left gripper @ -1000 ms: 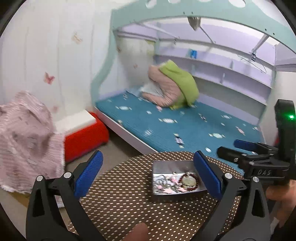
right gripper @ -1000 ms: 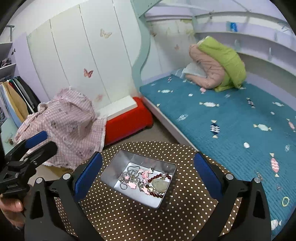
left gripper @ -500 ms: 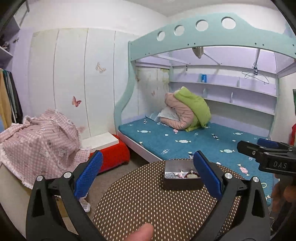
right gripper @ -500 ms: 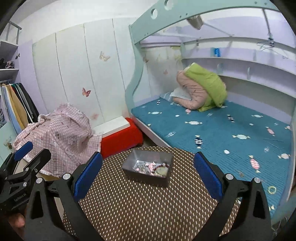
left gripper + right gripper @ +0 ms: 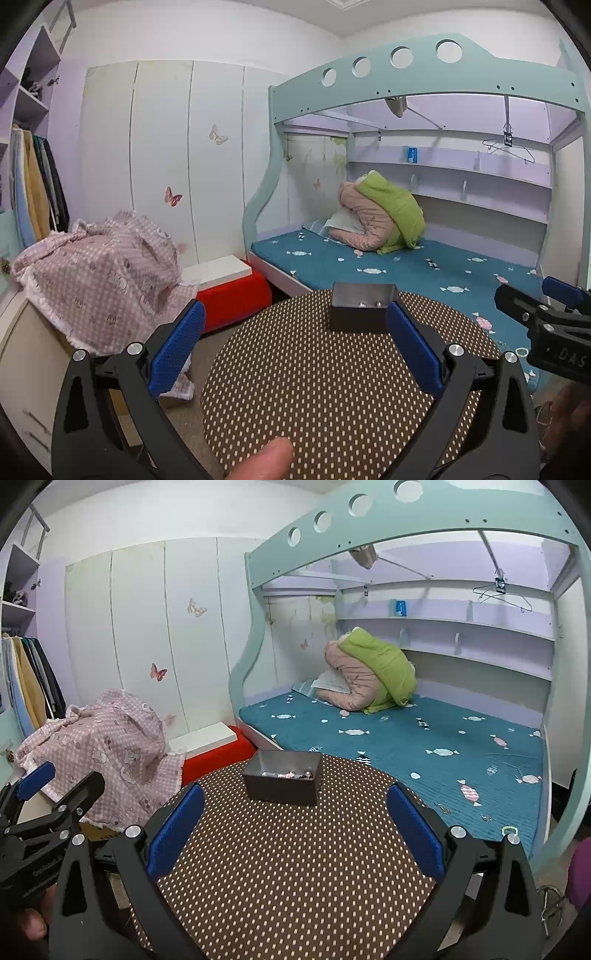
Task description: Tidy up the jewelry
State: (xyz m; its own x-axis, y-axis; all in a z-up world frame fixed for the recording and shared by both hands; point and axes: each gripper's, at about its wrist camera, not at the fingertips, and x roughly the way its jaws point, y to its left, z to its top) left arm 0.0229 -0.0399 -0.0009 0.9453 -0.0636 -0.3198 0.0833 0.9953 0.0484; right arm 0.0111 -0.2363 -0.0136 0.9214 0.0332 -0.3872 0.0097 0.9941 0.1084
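A small metal tin (image 5: 360, 312) stands near the far edge of a round brown polka-dot table (image 5: 332, 387). It also shows in the right wrist view (image 5: 282, 781), with jewelry pieces (image 5: 291, 774) just visible inside. My left gripper (image 5: 295, 347) is open and empty, held back from the tin above the table. My right gripper (image 5: 293, 823) is open and empty too, also short of the tin. Each gripper shows at the edge of the other's view: the right one (image 5: 543, 314), the left one (image 5: 55, 786).
A bunk bed with a teal mattress (image 5: 424, 269) lies behind the table. A red box with a white lid (image 5: 229, 291) and a pink checked cloth over furniture (image 5: 99, 273) stand at the left. A small bead ring (image 5: 509, 829) lies on the mattress edge.
Both grippers have pulled back and up from the tin. The tin now looks smaller and farther, seen from a lower angle, so its contents are mostly hidden.
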